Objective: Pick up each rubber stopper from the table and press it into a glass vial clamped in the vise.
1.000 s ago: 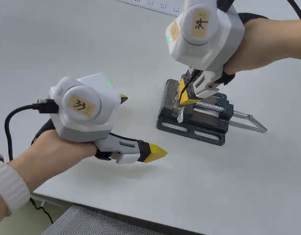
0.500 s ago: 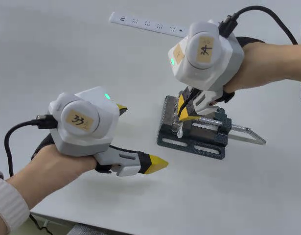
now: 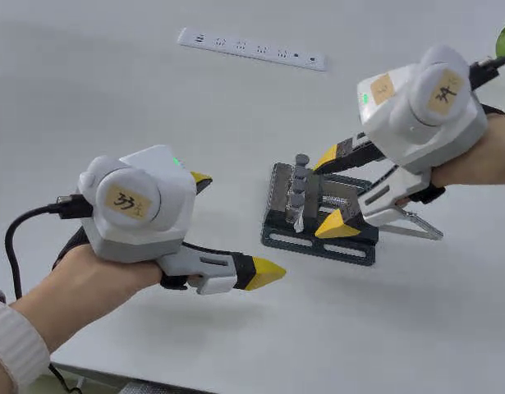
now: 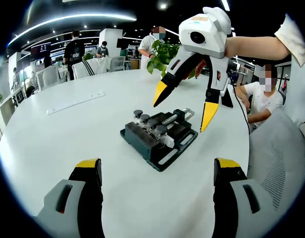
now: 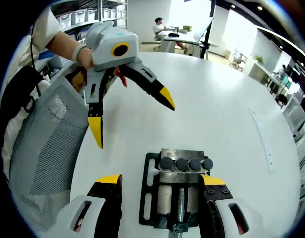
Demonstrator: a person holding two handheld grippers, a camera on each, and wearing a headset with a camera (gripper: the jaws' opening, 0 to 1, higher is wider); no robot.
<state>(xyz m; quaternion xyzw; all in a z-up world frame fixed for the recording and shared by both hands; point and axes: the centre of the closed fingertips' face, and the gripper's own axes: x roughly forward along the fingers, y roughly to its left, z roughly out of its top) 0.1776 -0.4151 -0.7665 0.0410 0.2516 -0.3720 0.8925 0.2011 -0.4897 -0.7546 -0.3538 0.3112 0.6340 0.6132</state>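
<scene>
Jaws spread wide and holding nothing mark the left gripper (image 3: 236,223), which hangs low over the white desk (image 3: 112,98) at the left. Its yellow tips point toward the vise (image 3: 318,244) and are well apart from it. To its right, the dark vise sits flat on the desk with a row of four glass vials (image 3: 295,217) clamped upright in it. Each vial has a grey rubber stopper (image 3: 301,160) seated in its mouth, and the four are lined up side by side. Above the vise's right end hovers the right gripper (image 3: 329,194), tilted downward, its jaws likewise parted and empty. One yellow tip is near the far stopper and the other is beside the vise's near edge, neither touching. In the right gripper view the jaws stand on either side of the vise's screw. Farther back, a white power strip (image 3: 252,48) lies on the desk.
</scene>
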